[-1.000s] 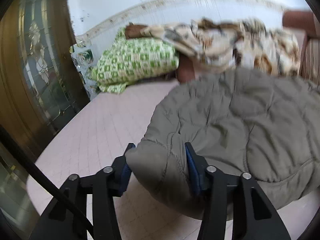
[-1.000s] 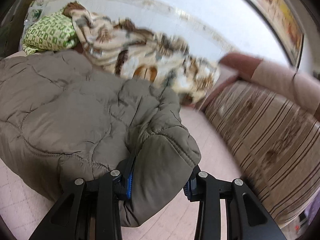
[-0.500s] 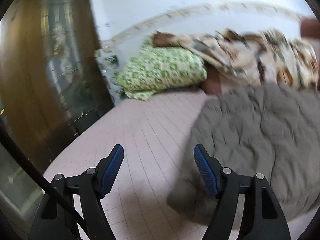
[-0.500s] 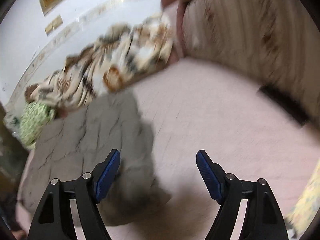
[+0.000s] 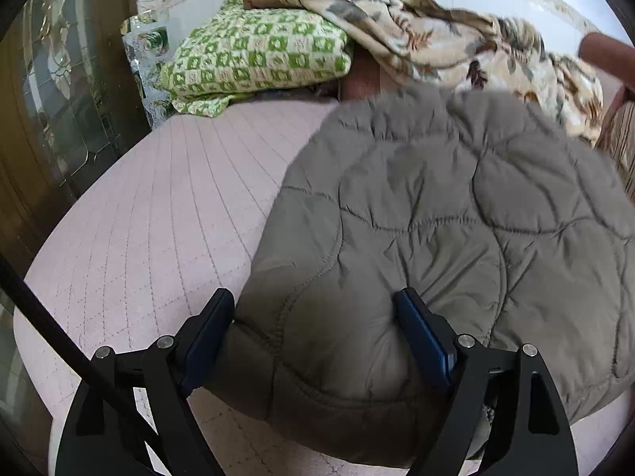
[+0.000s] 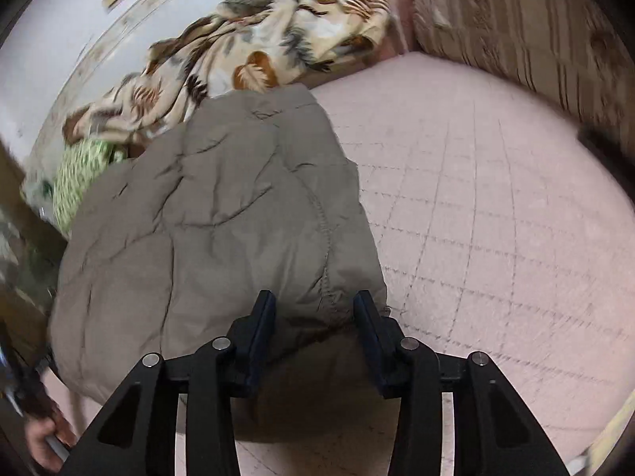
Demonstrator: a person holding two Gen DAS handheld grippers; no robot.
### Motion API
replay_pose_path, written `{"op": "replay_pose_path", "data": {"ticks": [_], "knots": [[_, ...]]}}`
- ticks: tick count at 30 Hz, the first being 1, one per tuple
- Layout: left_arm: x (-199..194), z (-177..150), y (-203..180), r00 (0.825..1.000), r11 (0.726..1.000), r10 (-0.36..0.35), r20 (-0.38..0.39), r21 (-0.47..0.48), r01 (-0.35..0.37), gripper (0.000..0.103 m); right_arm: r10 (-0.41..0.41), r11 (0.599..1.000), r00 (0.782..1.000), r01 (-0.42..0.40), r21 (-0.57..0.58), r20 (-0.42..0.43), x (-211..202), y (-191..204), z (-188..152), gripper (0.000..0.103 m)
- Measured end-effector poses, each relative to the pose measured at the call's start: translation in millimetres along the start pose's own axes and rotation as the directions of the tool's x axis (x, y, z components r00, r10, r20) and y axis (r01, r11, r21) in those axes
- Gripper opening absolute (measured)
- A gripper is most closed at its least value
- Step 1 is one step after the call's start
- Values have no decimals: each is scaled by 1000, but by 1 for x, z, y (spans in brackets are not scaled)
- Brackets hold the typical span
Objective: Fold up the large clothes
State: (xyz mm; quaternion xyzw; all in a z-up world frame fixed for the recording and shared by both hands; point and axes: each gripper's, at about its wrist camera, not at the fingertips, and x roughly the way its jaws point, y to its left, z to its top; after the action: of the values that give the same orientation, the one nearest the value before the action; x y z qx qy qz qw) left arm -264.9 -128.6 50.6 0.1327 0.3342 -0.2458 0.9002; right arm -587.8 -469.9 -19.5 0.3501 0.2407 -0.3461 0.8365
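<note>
An olive quilted jacket (image 5: 436, 206) lies spread on a pink quilted surface (image 5: 158, 206). My left gripper (image 5: 313, 297) straddles its near left corner. The jaws are opening and stand wide, and the padded fabric bulges up between the blue pads (image 5: 420, 333). In the right wrist view the jacket (image 6: 238, 206) fills the left half. My right gripper (image 6: 314, 295) is closing on its near right corner, and the fabric fills the gap and touches both pads.
A green checked pillow (image 5: 258, 55) and a leaf-patterned blanket (image 5: 456, 39) lie behind the jacket by the wall. A striped sofa (image 6: 516, 12) stands at the right, a glazed wooden door (image 5: 59, 99) at the left. A person's hand (image 6: 39, 440) shows low left.
Both grippers let go of the jacket folds they held and opened wide over the bare surface. Now each is back at a near corner of the jacket, and the right one has narrowed.
</note>
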Motion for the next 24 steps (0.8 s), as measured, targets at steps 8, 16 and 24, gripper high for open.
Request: {"op": "replay_pose_path", "data": {"ticks": [8,16,24], "knots": [[-59,-5,-29,965,998,-15,264,61,-1,83,-29,956,934,130,-264,356,-57,74,-5,55],[-36,-11,-90,983,981,-95,156,183,65,84,147,891,961,-26,-454,232,-20,160,-34,55],[-7,-13,-89,991,982,-118,62,152,108,91,-15,848,995,64,-526,96,43,184,-50,65]]}}
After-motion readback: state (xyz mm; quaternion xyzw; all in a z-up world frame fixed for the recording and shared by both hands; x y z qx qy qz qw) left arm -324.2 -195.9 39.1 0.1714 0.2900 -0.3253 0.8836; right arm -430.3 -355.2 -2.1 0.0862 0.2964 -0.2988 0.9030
